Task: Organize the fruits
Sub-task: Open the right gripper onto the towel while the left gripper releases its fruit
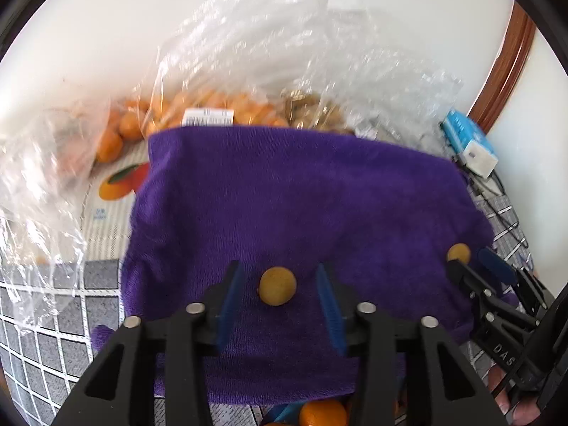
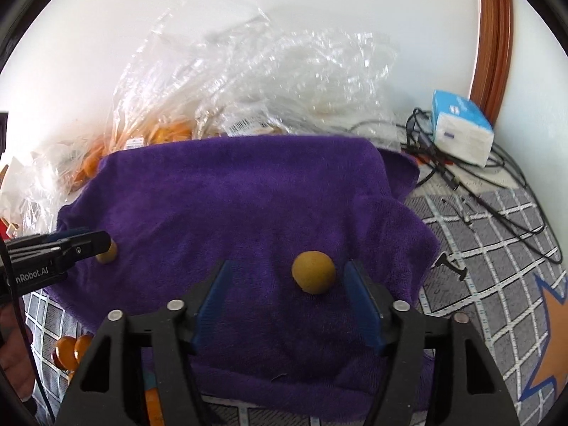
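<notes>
Your left gripper [image 1: 280,298] open around a small yellow fruit [image 1: 277,285] on the purple towel [image 1: 284,195], your right gripper [image 2: 287,294] open, another yellow fruit [image 2: 313,272] between its fingers untouched

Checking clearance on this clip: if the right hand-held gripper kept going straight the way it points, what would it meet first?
Probably the small yellow fruit lying between the open fingers of the right hand-held gripper, nearer the right finger, or the purple towel beneath it. Depth is hard to judge in this view.

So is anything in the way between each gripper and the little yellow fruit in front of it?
Nothing visible. The left gripper is open with one small yellow fruit lying free between its blue pads on the purple towel. The right gripper is open too, its fruit nearer the right-hand pad, untouched.
</notes>
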`<state>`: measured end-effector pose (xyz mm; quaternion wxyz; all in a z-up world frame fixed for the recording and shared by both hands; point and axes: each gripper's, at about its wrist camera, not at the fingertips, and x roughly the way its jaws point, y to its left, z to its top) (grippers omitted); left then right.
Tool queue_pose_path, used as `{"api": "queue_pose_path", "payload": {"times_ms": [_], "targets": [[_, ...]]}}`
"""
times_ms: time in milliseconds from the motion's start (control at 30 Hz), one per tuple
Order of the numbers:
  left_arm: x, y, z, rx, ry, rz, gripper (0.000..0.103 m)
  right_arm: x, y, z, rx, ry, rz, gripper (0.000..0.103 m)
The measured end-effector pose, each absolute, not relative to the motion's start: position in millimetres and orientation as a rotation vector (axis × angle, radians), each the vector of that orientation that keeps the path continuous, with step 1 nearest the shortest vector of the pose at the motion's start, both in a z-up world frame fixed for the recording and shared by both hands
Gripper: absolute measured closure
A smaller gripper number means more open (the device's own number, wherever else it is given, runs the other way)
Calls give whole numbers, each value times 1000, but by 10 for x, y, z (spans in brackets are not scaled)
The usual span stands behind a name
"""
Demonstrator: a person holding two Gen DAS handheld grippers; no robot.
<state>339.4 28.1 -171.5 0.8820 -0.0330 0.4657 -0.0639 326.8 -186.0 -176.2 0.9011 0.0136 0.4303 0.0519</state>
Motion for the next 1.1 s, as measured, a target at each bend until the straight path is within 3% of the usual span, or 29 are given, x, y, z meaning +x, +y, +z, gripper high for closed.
{"api": "queue_pose_path", "payload": {"times_ms": [533, 1100], "targets": [[2780, 432, -1158, -33, 847, -70, 60, 2566, -2158, -1301, 87, 857, -35, 36], [1854, 807, -1412, -38, 853, 18, 57, 1967, -1833, -1266, 33, 886, 86, 36]]}}
